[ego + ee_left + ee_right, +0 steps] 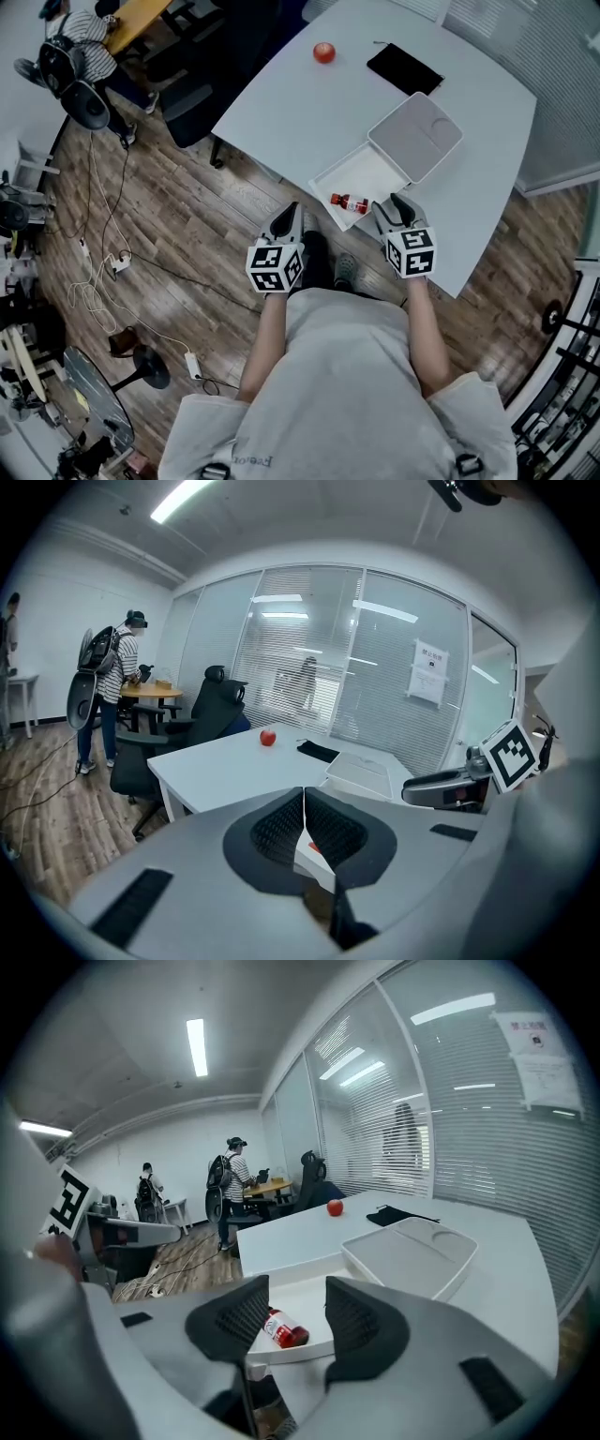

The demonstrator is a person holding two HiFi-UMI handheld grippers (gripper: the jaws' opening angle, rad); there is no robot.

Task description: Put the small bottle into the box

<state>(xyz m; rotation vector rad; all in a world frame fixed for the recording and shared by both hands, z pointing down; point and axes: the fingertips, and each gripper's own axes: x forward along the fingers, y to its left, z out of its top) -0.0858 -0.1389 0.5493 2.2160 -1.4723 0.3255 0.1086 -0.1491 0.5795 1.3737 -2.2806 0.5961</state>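
Small bottle [349, 202] (red, white label) lies on its side in the open white box [370, 169], nr the front edge. Lid [417, 136] is folded back flat on the desk [281, 103]. R tongs [392, 204]: jaws wide apart, nothing gripped, just short of the bottle. L tongs [291, 216]: jaws closed together, empty, left of the box, clear of it. Far side of desk: red apple [324, 52], black pouch [404, 68].

We count one small bottle [349, 202], one open white box [366, 169], one red apple [324, 52], one black pouch [404, 68], one white table [281, 103], two grippers (left gripper [291, 214], right gripper [397, 206]) and two bystanders (striped-shirt person [234, 1183], farther person [147, 1191]).
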